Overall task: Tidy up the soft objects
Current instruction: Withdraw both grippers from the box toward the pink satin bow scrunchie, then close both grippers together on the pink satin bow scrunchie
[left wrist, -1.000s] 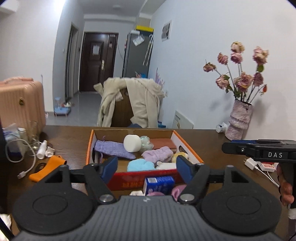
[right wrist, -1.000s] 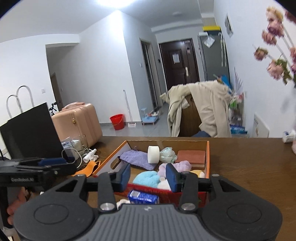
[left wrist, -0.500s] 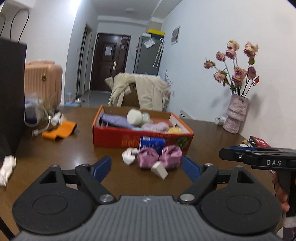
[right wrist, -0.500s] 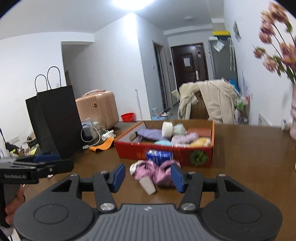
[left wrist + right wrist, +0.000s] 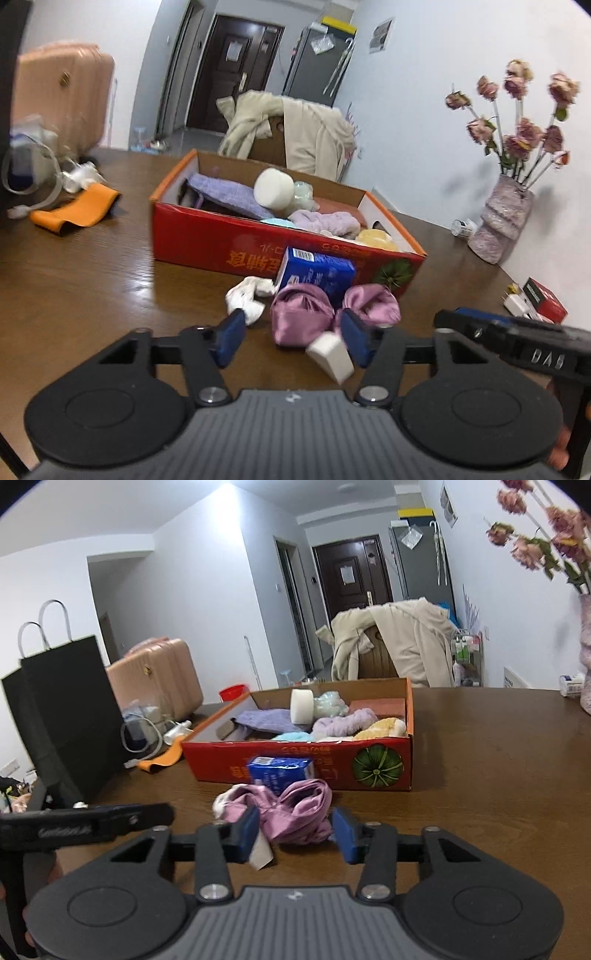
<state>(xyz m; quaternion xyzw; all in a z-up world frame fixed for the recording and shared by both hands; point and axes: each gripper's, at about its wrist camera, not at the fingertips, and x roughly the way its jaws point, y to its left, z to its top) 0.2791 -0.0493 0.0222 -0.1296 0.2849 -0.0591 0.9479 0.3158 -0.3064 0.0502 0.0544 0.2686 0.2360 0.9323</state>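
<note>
1. Both tongs half open and just closing: left tongs (image 5: 291, 338) and right tongs (image 5: 295, 830) bracket the pink satin bundle (image 5: 299, 317), pads not yet pressing.
2. Bundle on the tabletop (image 5: 92, 288), touching the red box (image 5: 221, 240) front.
3. Pinch deep into folds; avoid the white wedge (image 5: 330, 356).

Right gripper (image 5: 532, 341) body, lower right of the left wrist view: white letters "DAS", seen upside down.
Left gripper (image 5: 74, 825) body, lower left of the right wrist view: a pale word, too blurred to read.
Red box (image 5: 258, 245) front wall, centre of the left wrist view: yellow Chinese characters and the digits "65", all inverted, characters not legible.
Blue tissue pack (image 5: 316, 275), centre: a barcode and small white print, unreadable.
</note>
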